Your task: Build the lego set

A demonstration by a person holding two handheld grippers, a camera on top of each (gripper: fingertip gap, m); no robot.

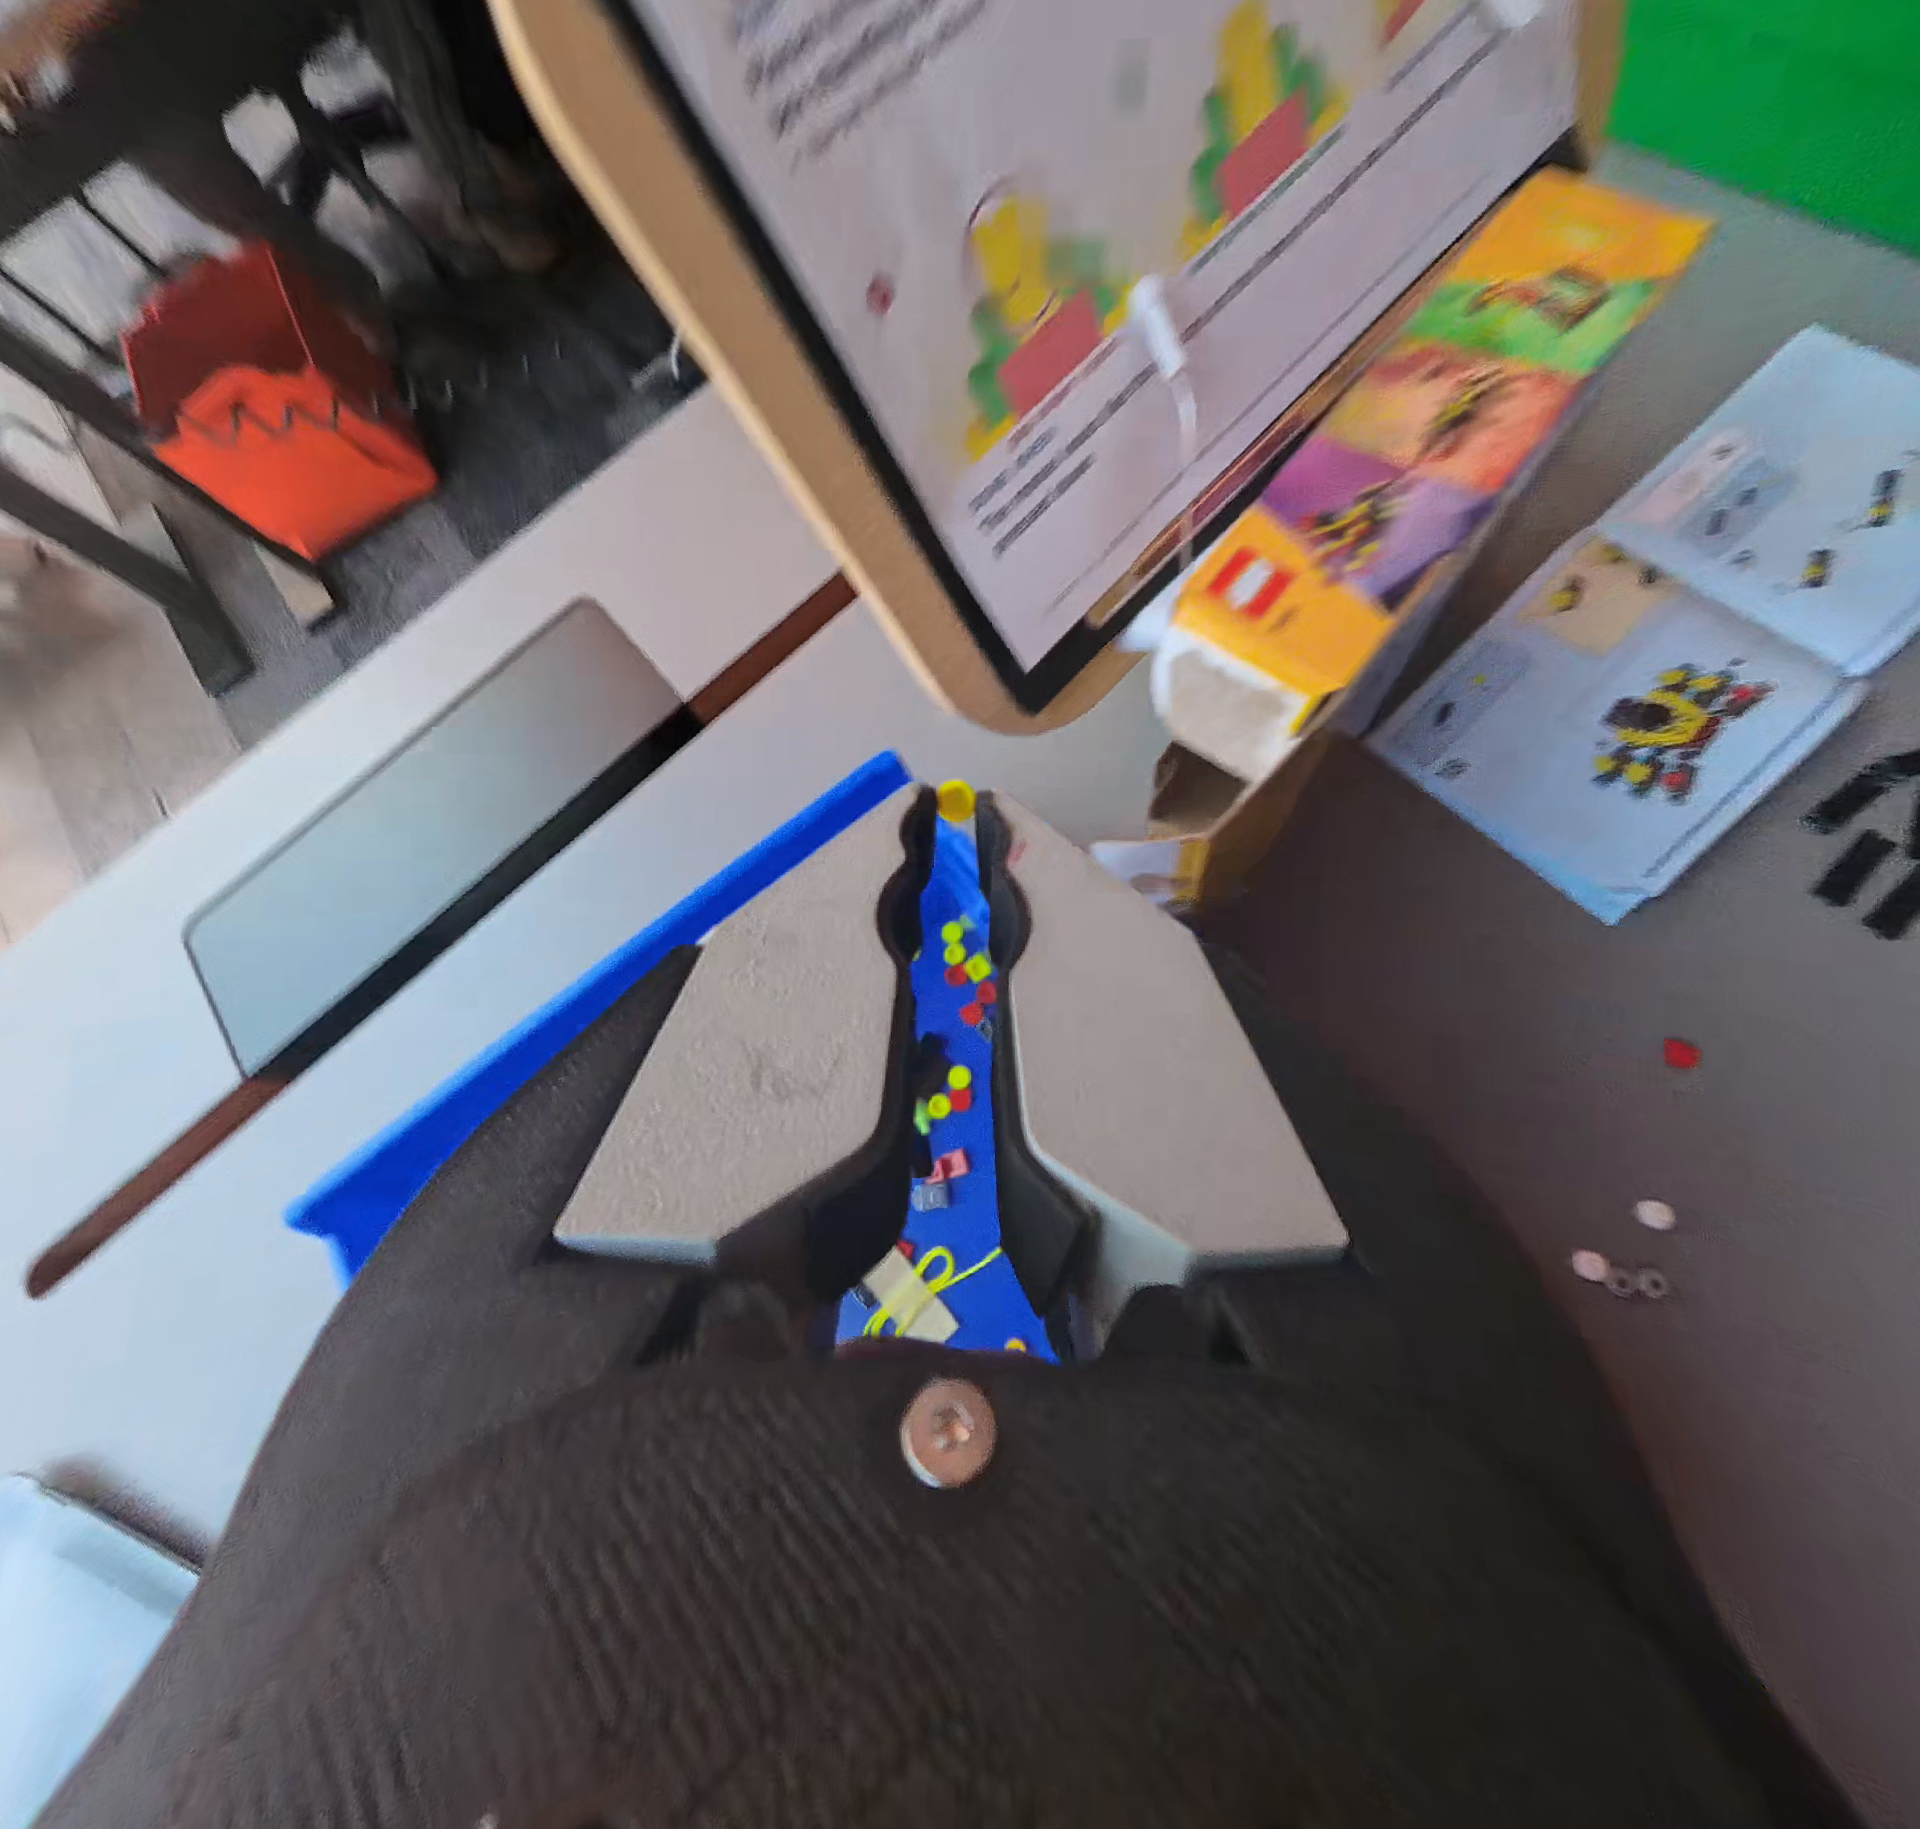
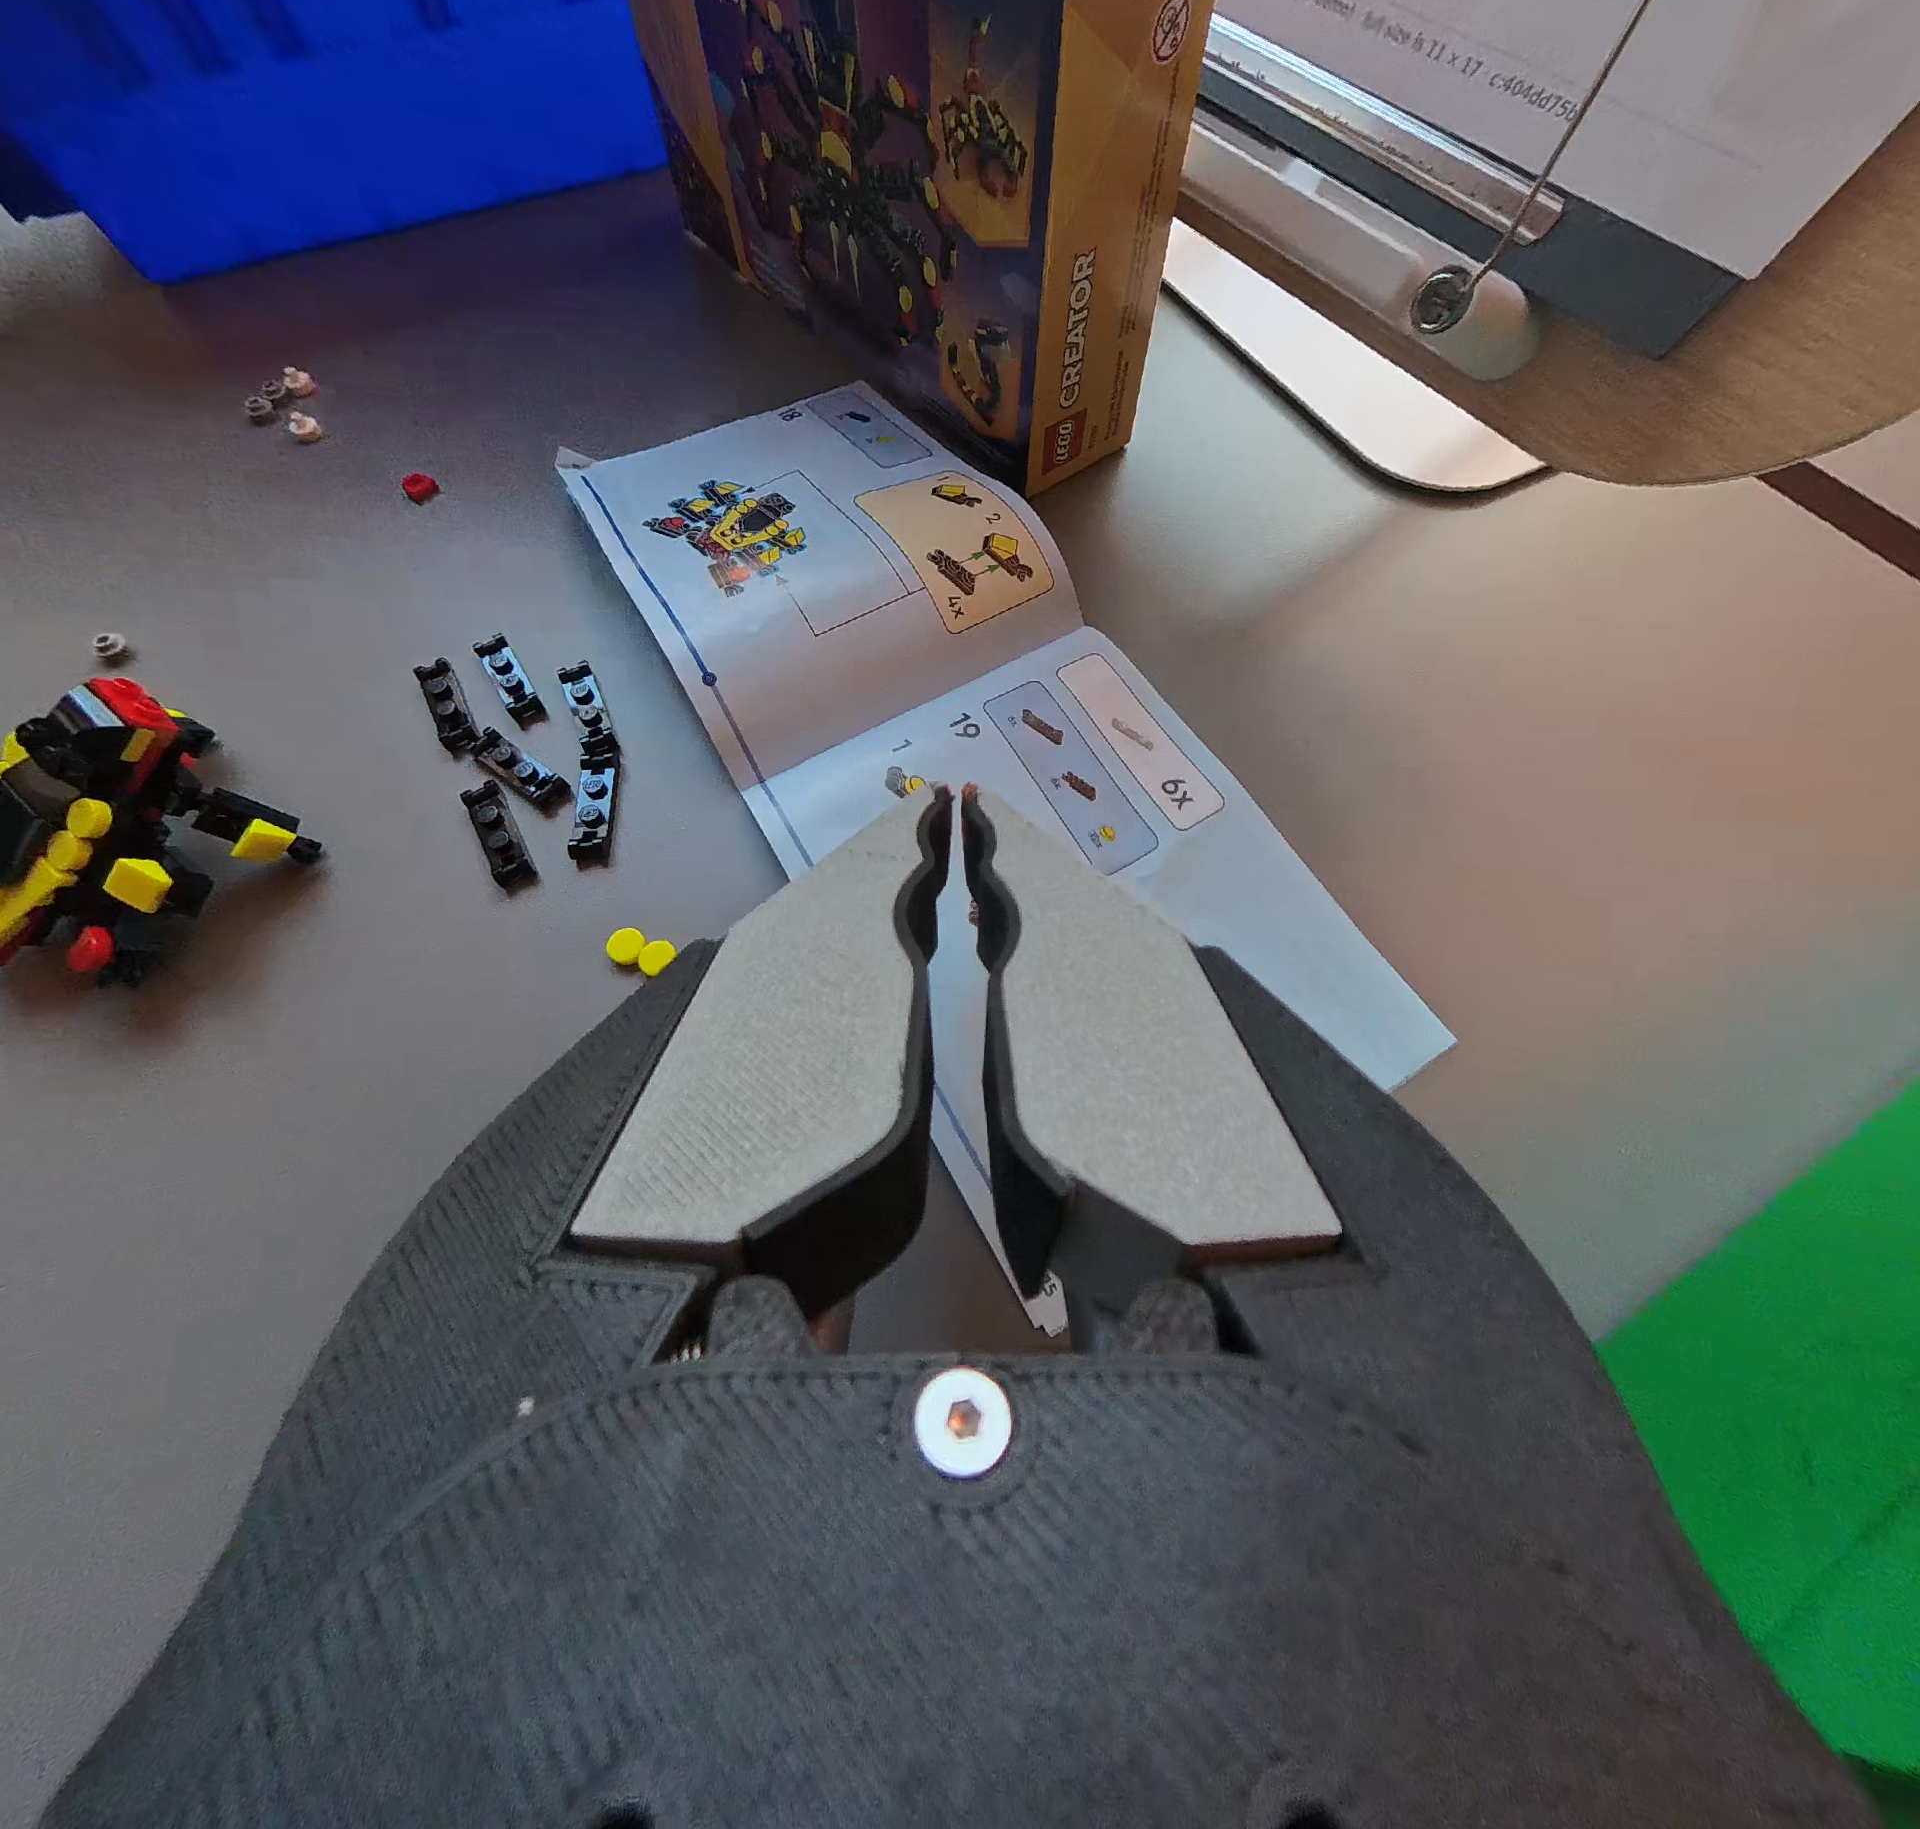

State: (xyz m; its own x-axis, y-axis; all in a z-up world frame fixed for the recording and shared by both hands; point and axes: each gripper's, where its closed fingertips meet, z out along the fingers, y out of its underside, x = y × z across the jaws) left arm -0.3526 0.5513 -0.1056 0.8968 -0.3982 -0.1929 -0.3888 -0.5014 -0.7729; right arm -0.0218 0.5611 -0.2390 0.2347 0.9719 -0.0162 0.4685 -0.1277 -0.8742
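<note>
My left gripper (image 1: 955, 805) is shut on a small round yellow stud (image 1: 955, 799) at its tips, held above the blue parts bin (image 1: 582, 990), where loose red, yellow and green pieces show between the fingers. My right gripper (image 2: 955, 794) is shut and empty, hovering over the open instruction booklet (image 2: 894, 657). The part-built black, yellow and red spider (image 2: 94, 834) lies at the left edge of the right wrist view. Several black plates (image 2: 530, 751) lie beside it, and two yellow round studs (image 2: 640, 950) lie nearer my gripper.
The set's box (image 2: 935, 179) stands behind the booklet, and also shows in the left wrist view (image 1: 1423, 449). A tilted wood-edged board with a printed sheet (image 1: 1039, 252) looms above. A red stud (image 2: 419, 487) and small grey pieces (image 2: 283, 403) lie on the brown table. A green surface (image 2: 1766, 1364) lies right. The grippers' ends are close to 35 centimeters from one another.
</note>
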